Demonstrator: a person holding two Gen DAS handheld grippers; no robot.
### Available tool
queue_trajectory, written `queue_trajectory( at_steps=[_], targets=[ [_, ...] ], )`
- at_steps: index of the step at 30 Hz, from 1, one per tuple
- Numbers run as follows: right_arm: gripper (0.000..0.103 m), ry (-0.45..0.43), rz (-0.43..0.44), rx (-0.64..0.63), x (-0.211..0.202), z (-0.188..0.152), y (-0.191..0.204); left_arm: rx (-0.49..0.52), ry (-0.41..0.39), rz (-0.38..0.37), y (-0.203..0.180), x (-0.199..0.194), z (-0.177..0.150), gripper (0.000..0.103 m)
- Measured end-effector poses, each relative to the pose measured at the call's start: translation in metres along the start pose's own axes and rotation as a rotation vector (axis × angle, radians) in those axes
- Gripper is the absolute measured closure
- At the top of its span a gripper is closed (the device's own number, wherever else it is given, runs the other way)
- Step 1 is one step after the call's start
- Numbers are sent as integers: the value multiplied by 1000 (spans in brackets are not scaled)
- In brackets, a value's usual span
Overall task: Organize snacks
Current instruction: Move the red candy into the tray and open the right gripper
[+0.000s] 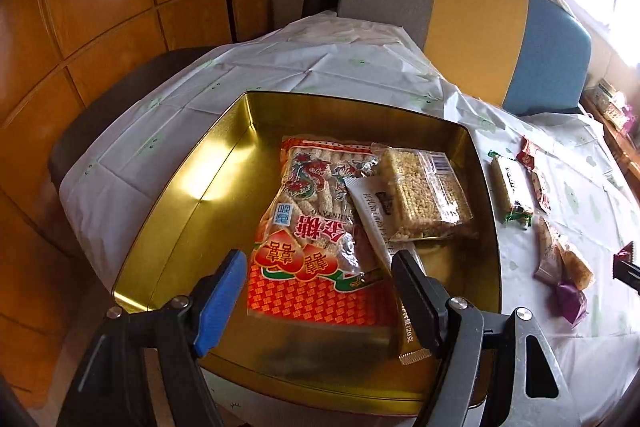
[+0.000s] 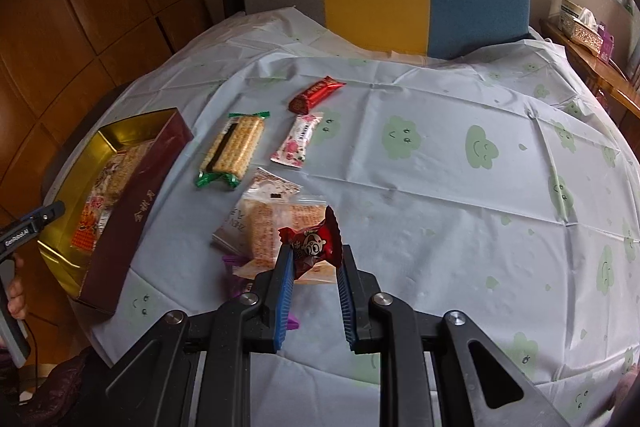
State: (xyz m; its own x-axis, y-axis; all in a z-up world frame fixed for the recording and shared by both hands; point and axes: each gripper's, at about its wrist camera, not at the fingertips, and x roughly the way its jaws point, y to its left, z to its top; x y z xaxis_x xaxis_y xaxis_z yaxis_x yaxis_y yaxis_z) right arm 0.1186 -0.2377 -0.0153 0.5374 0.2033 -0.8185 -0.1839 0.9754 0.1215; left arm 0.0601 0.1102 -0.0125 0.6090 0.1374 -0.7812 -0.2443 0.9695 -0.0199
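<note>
The right tool point(image 2: 313, 259) tilts downward, pinching a red candy point(image 2: 312, 247) above the cloth-covered worktop point(image 2: 440, 167), while the left tool point(image 1: 320, 279) hangs spread over the gold tin point(image 1: 192, 167) near wooden cabinets point(image 1: 100, 7).

L gripper point(image 1: 320, 291) agape; R gripper point(image 2: 314, 255) clamped.
</note>
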Motion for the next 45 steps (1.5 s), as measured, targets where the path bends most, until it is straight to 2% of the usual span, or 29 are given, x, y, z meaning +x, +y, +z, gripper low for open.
queue_trajectory(
  at_steps=[2,6,15,18,20,26,31,45],
  targets=[
    [82,-8,30,-35,-6,3,18,-9,2,14,2,1,-2,27],
    [82,-26,143,-101,-13,5,63,-24,2,9,8,0,-2,27],
    [82,-3,373,-247,0,7,177,-101,-9,46,36,-2,-2,28],
    [78,24,429,-286,9,4,208,-110,-23,66,46,-4,-4,28],
    [70,46,451,-295,17,0,222,-127,-19,66,52,-3,-5,28],
    [69,86,432,-275,34,-9,228,-137,-12,71,58,0,-10,28],
    [67,70,370,-271,33,-14,217,-107,-13,55,50,0,-12,28],
    [63,-4,190,-236,11,-1,154,2,-52,54,16,-12,-12,28]
  ],
)
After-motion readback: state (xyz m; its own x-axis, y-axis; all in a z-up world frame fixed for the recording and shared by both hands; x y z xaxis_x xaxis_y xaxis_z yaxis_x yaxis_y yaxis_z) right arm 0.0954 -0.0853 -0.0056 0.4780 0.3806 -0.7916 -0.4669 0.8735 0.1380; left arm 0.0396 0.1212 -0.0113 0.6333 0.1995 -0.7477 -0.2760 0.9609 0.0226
